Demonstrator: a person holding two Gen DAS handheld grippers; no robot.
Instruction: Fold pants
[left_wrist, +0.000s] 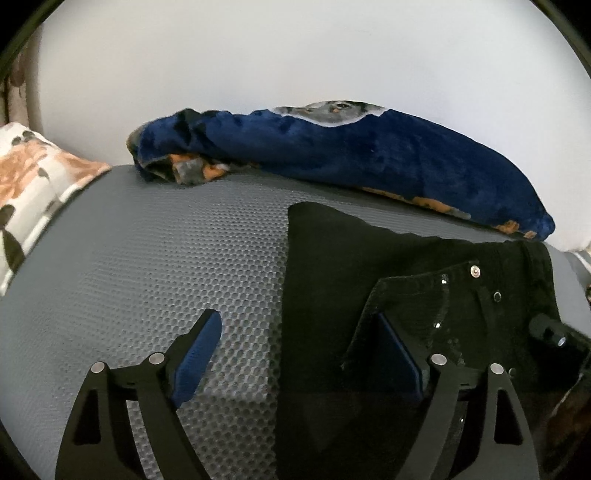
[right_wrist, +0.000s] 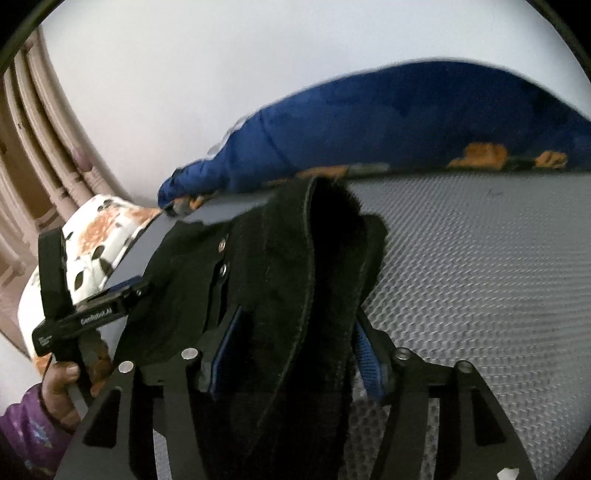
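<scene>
The black pants (left_wrist: 369, 266) lie folded on the grey dimpled mat (left_wrist: 166, 258), with the waist button and fly at the right. My left gripper (left_wrist: 295, 325) is open above the pants' left edge; its left finger is over the mat, its right finger over the black cloth. In the right wrist view, my right gripper (right_wrist: 295, 332) is shut on a bunched fold of the pants (right_wrist: 295, 258) near the waistband and lifts it off the mat (right_wrist: 480, 277). The left gripper (right_wrist: 92, 310) shows at the left, held by a hand.
A rolled blue blanket (left_wrist: 369, 155) lies along the far edge of the mat against the white wall; it also shows in the right wrist view (right_wrist: 369, 122). A floral pillow (left_wrist: 29, 184) sits at the left. A beige radiator (right_wrist: 33, 147) stands at the far left.
</scene>
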